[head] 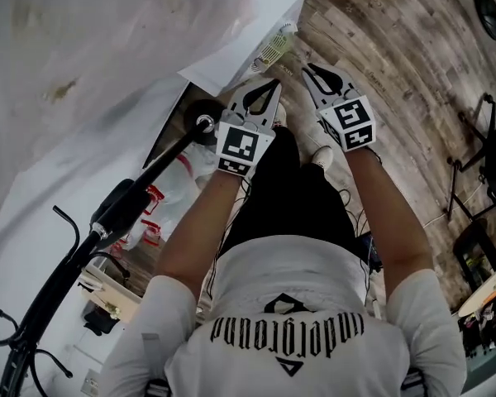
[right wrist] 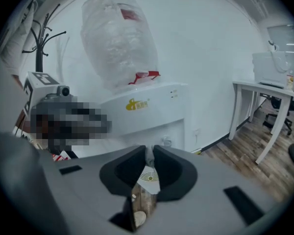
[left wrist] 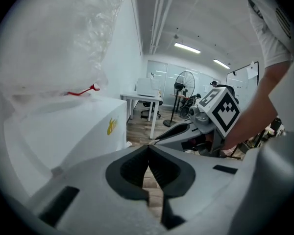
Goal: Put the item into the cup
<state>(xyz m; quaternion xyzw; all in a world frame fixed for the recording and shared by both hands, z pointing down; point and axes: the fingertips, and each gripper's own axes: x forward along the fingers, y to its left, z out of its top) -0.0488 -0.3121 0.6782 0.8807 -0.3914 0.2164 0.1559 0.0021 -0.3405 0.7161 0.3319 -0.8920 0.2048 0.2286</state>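
A white paper cup (right wrist: 149, 176) with a green ring print is pinched by its rim between the pads of my right gripper (right wrist: 149, 151), which is shut on it. In the head view the cup (head: 277, 46) sticks out past the right gripper (head: 307, 67), close to the white dispenser's corner. My left gripper (left wrist: 148, 148) is shut with nothing between its tips. It is held beside the right one (head: 273, 83), above the person's legs. I see no other item for the cup.
A white water dispenser (right wrist: 147, 111) with a plastic-wrapped bottle (right wrist: 120, 38) stands straight ahead against the wall. A black coat rack (head: 107, 213) leans at the left. A white table (right wrist: 264, 87) is at the right on the wooden floor (head: 397, 73).
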